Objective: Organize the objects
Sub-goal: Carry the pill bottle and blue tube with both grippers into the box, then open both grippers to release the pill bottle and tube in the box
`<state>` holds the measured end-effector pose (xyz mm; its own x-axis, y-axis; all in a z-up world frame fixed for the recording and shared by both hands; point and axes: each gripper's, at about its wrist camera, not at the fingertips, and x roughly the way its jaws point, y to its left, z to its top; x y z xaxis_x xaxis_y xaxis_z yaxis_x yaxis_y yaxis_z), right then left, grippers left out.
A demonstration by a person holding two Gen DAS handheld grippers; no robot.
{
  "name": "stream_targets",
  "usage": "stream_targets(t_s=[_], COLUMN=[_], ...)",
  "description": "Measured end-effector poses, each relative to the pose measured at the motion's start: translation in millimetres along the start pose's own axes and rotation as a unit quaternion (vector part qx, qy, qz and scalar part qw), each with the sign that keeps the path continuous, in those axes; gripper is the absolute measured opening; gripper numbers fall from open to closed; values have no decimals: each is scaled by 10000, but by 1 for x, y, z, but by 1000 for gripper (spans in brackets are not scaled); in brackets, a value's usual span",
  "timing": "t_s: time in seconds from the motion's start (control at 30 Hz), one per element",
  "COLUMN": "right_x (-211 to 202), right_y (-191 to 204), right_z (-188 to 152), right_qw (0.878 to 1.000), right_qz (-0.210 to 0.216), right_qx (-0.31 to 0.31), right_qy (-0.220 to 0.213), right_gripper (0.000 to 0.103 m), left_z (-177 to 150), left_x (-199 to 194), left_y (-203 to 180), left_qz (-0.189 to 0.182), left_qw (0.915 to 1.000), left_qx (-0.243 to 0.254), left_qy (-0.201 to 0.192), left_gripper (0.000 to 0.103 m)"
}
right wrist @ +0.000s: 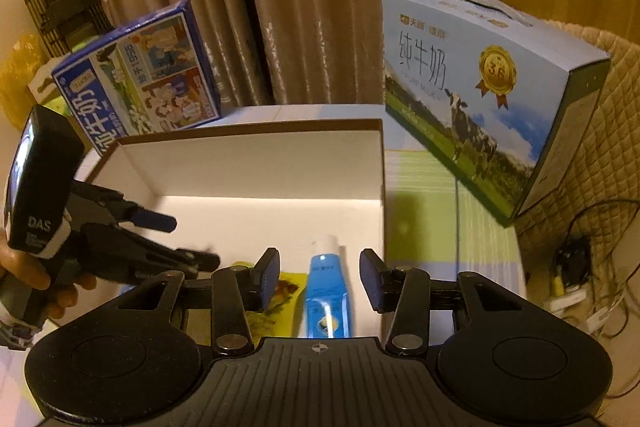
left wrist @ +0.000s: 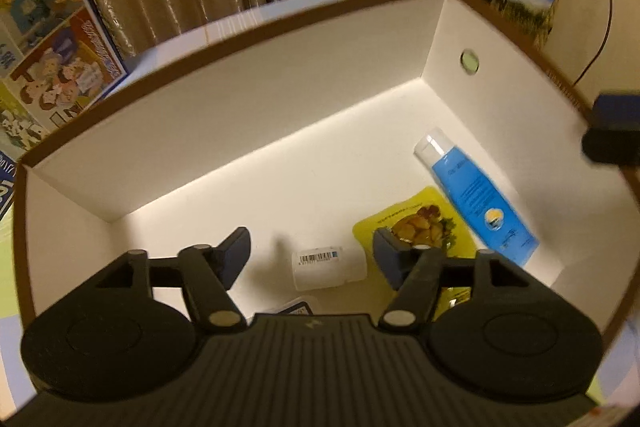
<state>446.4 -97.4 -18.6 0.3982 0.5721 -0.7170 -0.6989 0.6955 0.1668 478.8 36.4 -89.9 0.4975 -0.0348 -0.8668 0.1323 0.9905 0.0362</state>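
An open box, white inside with a brown rim, holds a blue tube, a yellow snack pouch and a small white bottle with a barcode label. My left gripper reaches down into the box and stands open. The bottle lies on the floor between its fingers, with gaps on both sides. In the right wrist view my right gripper is open above the blue tube, which lies flat in the box beside the pouch. The left gripper enters from the left, held by a hand.
A light blue milk carton stands right of the box and a dark blue cartoon-printed carton leans behind it on the left. Curtains hang behind. Cables and a power strip lie at the far right. A dark item peeks from under my left gripper.
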Motion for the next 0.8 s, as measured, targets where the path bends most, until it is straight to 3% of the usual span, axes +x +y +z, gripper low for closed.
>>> stream_targets(t_s=[0.13, 0.27, 0.43, 0.8], right_x=[-10, -23, -42, -89], right_y=[4, 12, 20, 37], right_z=[-5, -11, -19, -39], right_qw=[9998, 9993, 9982, 9966], right_qz=[145, 289, 442, 479], right_qx=[139, 227, 391, 611], right_qy=[-10, -18, -98, -291], right_gripper=[49, 61, 71, 75], left_z=[-3, -12, -32, -77], left_x=[-26, -61, -104, -172], left_y=[7, 14, 19, 13], left_qz=[43, -20, -20, 87], left_qw=[9995, 9978, 9944, 9862], left_qx=[-180, -418, -750, -1255], left_qy=[-253, -518, -750, -1074], left_gripper=[76, 84, 90, 91])
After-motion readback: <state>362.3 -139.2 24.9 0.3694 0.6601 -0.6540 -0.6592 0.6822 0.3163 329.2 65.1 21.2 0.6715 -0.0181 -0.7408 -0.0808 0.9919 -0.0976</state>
